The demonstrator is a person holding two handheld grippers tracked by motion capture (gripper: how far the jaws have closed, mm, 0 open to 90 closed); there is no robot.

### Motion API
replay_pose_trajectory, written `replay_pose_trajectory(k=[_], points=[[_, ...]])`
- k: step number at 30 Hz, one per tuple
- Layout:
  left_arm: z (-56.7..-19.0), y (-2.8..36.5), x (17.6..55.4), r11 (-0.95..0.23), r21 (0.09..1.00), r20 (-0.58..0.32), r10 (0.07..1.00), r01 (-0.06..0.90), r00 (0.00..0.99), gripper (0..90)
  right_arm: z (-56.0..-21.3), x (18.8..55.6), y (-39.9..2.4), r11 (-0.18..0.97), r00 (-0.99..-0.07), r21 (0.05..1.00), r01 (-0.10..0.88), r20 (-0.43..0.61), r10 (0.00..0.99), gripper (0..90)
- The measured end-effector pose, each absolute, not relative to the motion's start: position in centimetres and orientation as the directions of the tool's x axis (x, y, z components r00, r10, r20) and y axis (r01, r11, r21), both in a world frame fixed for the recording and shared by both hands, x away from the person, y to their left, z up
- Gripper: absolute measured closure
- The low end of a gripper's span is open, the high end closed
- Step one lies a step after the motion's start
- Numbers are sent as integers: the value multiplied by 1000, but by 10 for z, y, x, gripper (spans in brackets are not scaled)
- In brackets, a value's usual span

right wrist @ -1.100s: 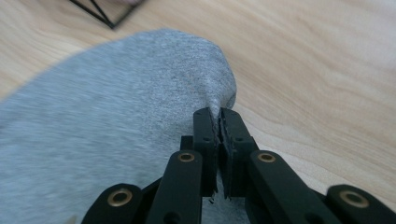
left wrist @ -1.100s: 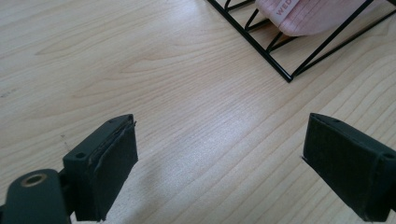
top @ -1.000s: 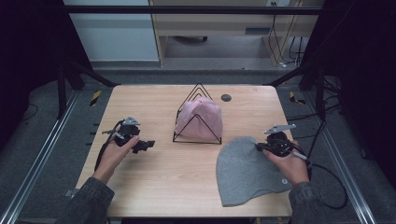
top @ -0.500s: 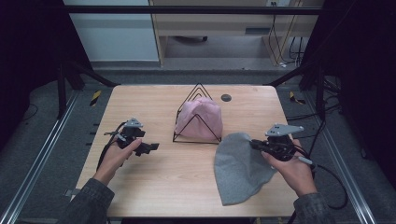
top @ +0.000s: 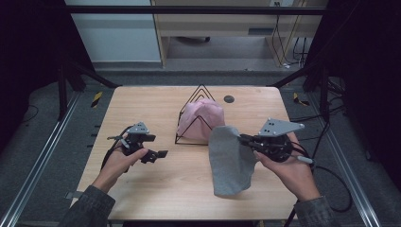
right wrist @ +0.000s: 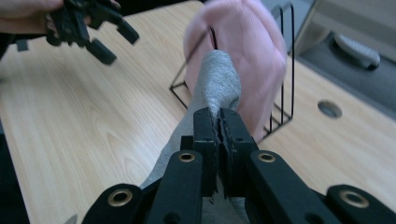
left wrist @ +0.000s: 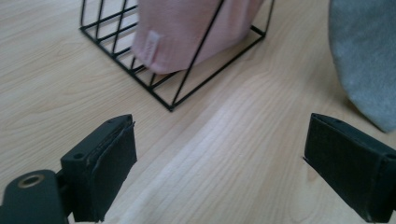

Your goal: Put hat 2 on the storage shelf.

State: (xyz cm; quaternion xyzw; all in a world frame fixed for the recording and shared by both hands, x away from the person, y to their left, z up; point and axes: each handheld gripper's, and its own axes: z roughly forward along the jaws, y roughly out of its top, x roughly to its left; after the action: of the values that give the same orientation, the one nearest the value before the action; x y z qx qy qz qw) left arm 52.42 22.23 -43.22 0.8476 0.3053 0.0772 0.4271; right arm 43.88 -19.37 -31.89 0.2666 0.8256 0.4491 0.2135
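My right gripper (top: 242, 138) has its jaws clamped on the edge of the grey cloth (top: 231, 163), which hangs from them at about four o'clock of the wire rack (top: 191, 124), its lower end on the table (top: 142, 101). My left gripper (top: 158, 154) sits at eight o'clock of the rack, jaws spread wide and empty. The pink cloth (top: 204, 118) rests in the rack.
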Motion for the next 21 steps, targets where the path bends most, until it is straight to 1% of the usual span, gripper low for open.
replay_pose_trajectory(k=[4, 6, 11, 18, 21], points=[[-421, 206, 515, -480, 776, -114, 531, 409, 840, 88, -302, 438, -181, 464, -782, 862, 203, -142, 607, 863], [-415, 200, 512, -475, 786, -122, 507, 395, 853, 94, -295, 439, -174, 468, -788, 865, 183, -155, 596, 863], [-399, 187, 507, -479, 801, -109, 471, 358, 876, 95, -280, 441, -160, 462, -799, 874, 147, -170, 577, 864], [-384, 177, 507, -490, 807, -78, 464, 329, 882, 95, -268, 447, -150, 466, -807, 875, 133, -178, 563, 864], [-382, 176, 508, -481, 814, -82, 463, 327, 883, 98, -263, 448, -150, 459, -807, 879, 130, -175, 564, 863]])
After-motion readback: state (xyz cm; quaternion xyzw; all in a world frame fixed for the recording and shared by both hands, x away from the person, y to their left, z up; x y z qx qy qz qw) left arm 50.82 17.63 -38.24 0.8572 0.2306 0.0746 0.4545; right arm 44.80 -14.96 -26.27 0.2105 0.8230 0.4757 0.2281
